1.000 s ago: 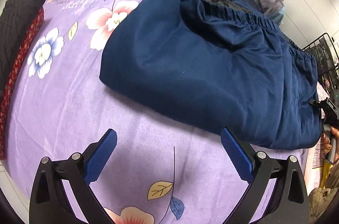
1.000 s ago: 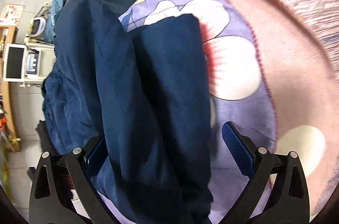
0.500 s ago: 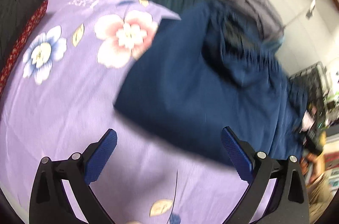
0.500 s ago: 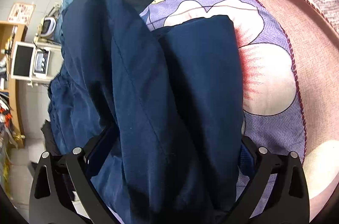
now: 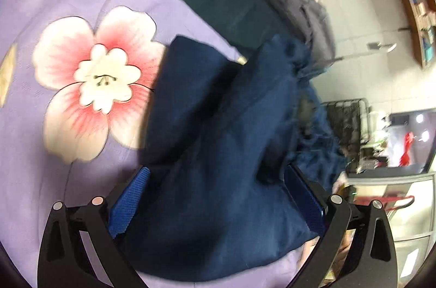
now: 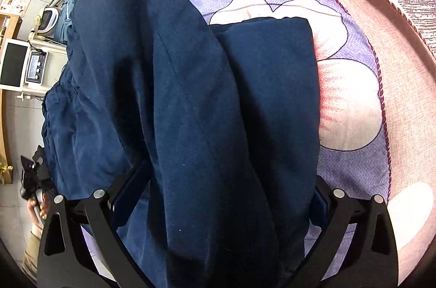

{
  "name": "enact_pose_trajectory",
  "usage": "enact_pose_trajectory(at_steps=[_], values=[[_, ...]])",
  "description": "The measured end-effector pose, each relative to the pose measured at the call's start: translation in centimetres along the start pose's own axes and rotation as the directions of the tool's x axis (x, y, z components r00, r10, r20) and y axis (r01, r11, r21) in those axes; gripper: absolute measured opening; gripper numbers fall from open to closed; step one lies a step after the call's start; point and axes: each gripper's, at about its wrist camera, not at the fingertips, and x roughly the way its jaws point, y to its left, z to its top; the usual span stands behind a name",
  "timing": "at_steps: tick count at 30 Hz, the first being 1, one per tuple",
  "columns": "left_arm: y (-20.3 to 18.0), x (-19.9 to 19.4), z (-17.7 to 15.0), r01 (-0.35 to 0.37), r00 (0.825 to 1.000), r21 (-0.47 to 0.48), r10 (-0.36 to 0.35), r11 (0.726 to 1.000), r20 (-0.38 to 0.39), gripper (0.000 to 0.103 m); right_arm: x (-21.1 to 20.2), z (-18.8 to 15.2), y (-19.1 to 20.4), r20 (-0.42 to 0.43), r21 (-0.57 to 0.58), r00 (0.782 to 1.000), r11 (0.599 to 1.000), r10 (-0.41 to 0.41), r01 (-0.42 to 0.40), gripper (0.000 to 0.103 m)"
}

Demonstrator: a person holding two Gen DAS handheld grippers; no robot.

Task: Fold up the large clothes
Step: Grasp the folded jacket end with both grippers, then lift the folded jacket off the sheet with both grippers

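**A:** Left gripper (image 5: 215,195): jaws spread wide, navy cloth lying between the blue pads (image 5: 128,203), not pinched. Right gripper (image 6: 215,206): same story, jaws spread, a thick fold of cloth filling the gap. Neither has bitten yet as far as I can see.

**B:** Where's the garment sitting?

**A:** Navy trousers (image 6: 190,110), already folded over, lying on the purple floral sheet (image 5: 54,151) of the bed. Gathered waistband end (image 6: 62,102) hangs toward the bed's edge on the right view's left side. A lower layer (image 6: 272,69) pokes out beside the upper one, next to the big flower print (image 5: 100,78).

**B:** So next is another fold?

**A:** My guess, yes. Both grippers are straddling the near edge. To do it well: close on all layers at once, not just the top one. That right-side bundle looks thick, so a shallow bite could slip.

**B:** Risks?

**A:** The layers are offset; lifting one side faster will skew them further. Lift both ends level, carry them across together, and lay the edge down parallel to the far fold. Fabric looks thin and slippery, so a slow move is better.

**B:** Left view's blurry.

**A:** Yes, can't judge the layer count there.
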Motion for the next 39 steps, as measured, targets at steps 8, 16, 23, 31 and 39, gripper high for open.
enact_pose_trajectory(at_steps=[8,16,23,31,39], values=[[0.2,4.2,-0.1,-0.092,0.994,0.086,0.096,0.992,-0.048,0.097,0.2,0.1,0.2,0.001,-0.003,1.0,1.0,0.006,-0.006,0.098],[-1.6,5.0,0.2,-0.087,0.993,0.068,0.092,0.994,-0.07,0.097,0.3,0.0,-1.7,0.003,0.01,1.0,1.0,0.023,-0.023,0.098],[-4.5,5.0,-1.1,-0.073,0.994,0.165,0.085,0.984,-0.069,0.095,0.0,-0.5,-1.8,0.02,-0.014,1.0,1.0,-0.022,0.023,0.092],[-5.3,4.7,-2.1,-0.166,0.984,0.18,0.176,0.97,-0.04,0.057,-1.4,-2.5,0.8,0.072,-0.032,0.993,0.995,-0.094,0.097,0.035],[-6.5,-0.4,-6.2,-0.055,0.998,0.239,0.048,0.969,0.036,0.028,-7.6,-8.0,7.4,0.223,-0.137,0.972,0.985,-0.074,0.106,0.024]])
